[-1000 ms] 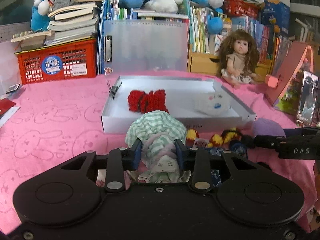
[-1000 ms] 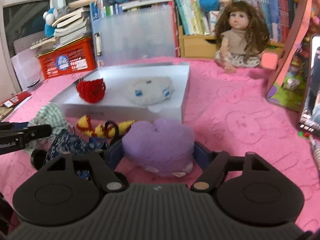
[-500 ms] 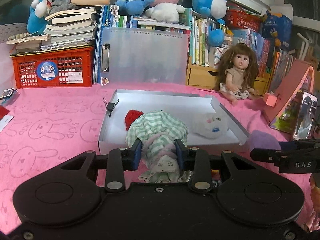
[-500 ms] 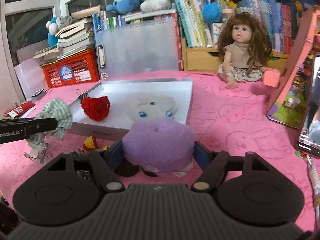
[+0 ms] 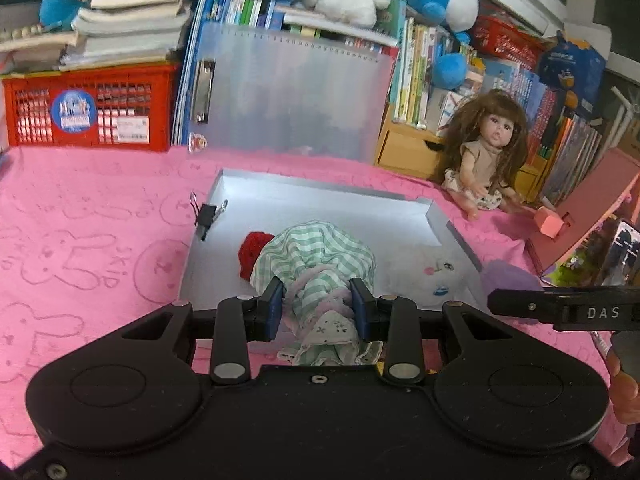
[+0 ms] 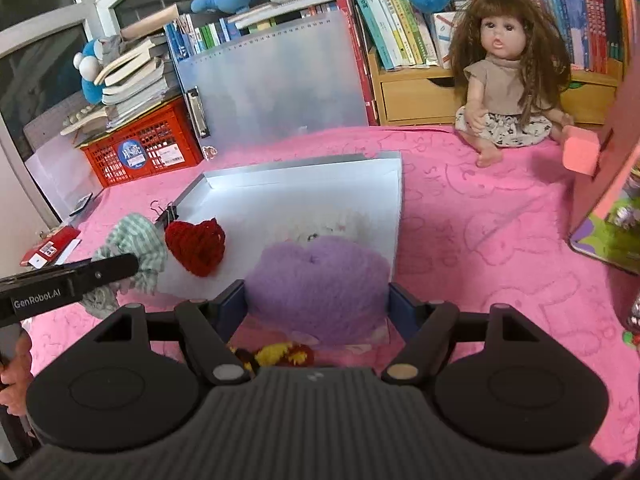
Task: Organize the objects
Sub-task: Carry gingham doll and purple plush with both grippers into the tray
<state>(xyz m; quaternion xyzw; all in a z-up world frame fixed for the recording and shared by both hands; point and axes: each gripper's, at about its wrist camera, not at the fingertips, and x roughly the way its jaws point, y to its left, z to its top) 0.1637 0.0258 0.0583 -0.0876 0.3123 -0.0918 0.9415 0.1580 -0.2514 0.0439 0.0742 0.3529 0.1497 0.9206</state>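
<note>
My left gripper (image 5: 318, 306) is shut on a green checked cloth toy (image 5: 316, 264) and holds it above the near edge of the white tray (image 5: 320, 184). My right gripper (image 6: 318, 304) is shut on a purple plush (image 6: 318, 280) and holds it over the tray's near right corner (image 6: 396, 184). In the tray lie a red knitted heart (image 6: 196, 246) and a white plush (image 5: 430, 270). The purple plush also shows in the left wrist view (image 5: 508, 278). The checked toy also shows in the right wrist view (image 6: 136, 240).
A yellow and red toy (image 6: 280, 354) lies on the pink cloth (image 5: 80, 220) below my right gripper. A doll (image 6: 508, 76) sits at the back right. A red crate (image 5: 88, 108), a clear folder (image 5: 288, 92) and books stand behind the tray. A binder clip (image 5: 206, 216) is on the tray's left wall.
Both grippers have risen and moved forward over the tray with their toys. The toys left on the cloth have dropped below view in the left wrist view.
</note>
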